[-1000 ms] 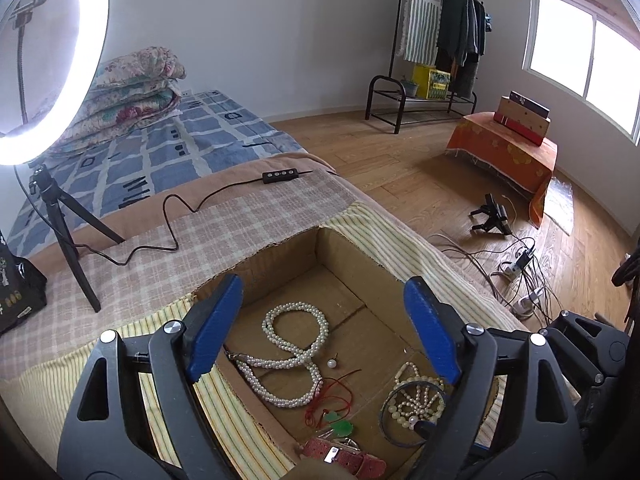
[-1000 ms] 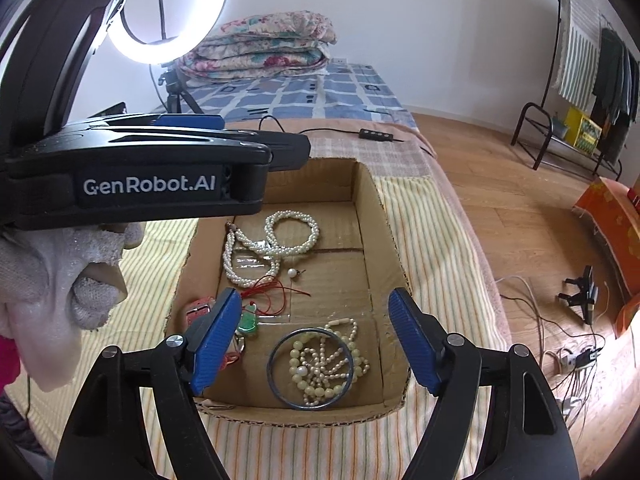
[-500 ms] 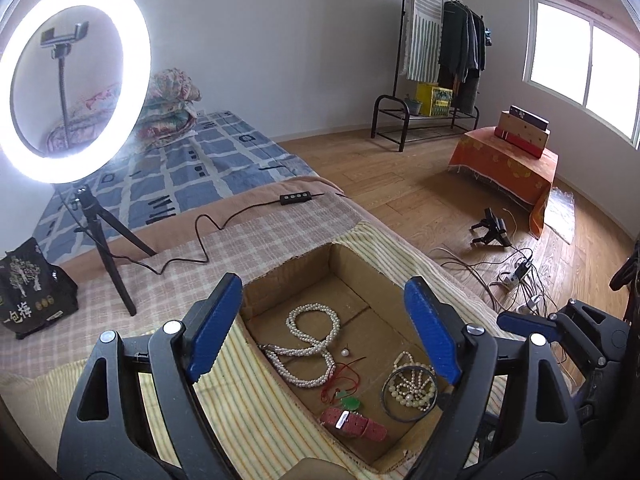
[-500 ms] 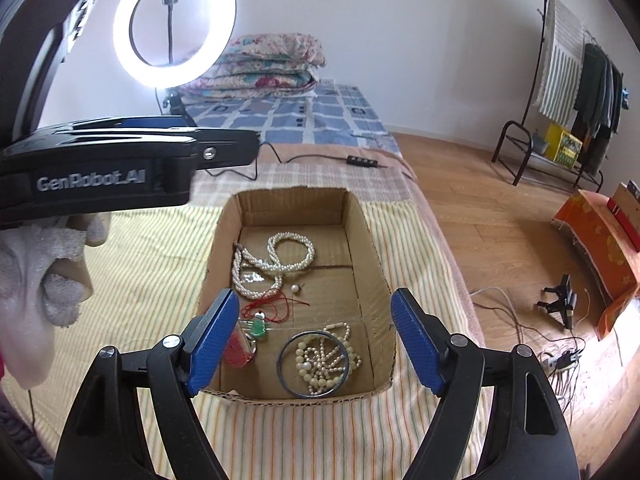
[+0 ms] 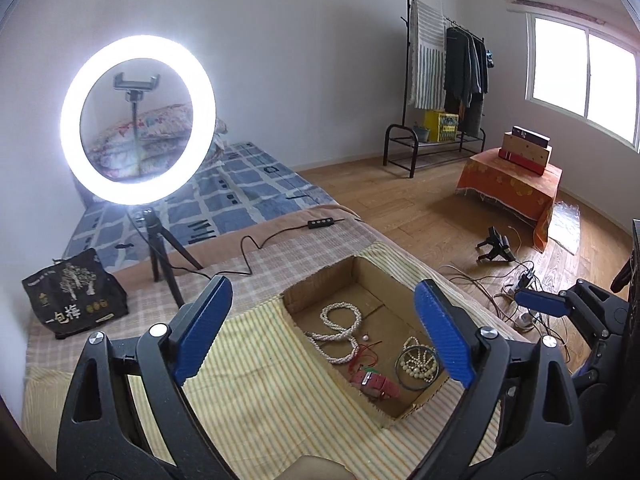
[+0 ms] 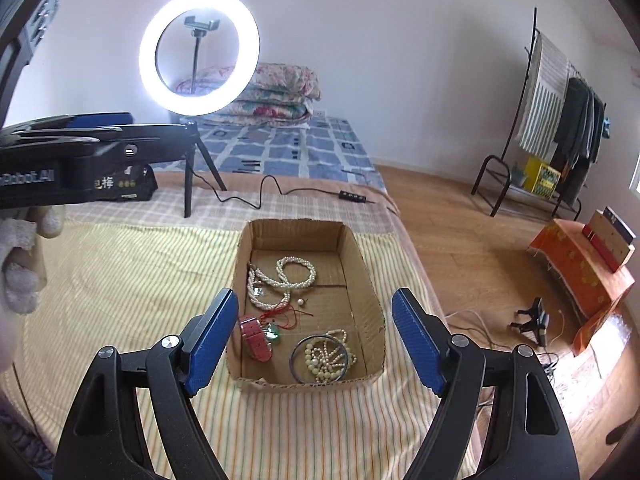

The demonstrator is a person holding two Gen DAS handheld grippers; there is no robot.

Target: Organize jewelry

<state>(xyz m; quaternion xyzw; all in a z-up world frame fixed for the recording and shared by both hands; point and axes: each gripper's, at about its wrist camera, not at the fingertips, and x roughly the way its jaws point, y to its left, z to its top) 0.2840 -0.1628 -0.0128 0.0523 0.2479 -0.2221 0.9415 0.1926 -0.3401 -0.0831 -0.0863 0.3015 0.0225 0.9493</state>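
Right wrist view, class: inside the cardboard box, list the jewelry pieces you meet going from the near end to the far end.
Metal bangle ringing a beaded bracelet → pink watch → green pendant on red cord → loose pearl earring → long pearl necklace.

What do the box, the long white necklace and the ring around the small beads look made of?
Box: plain brown cardboard, matte, with ragged torn edges. Long white necklace: pearl-like beads, glossy; real or imitation cannot be told. Ring: a thin dark bangle with a slight sheen, probably metal, possibly plastic.
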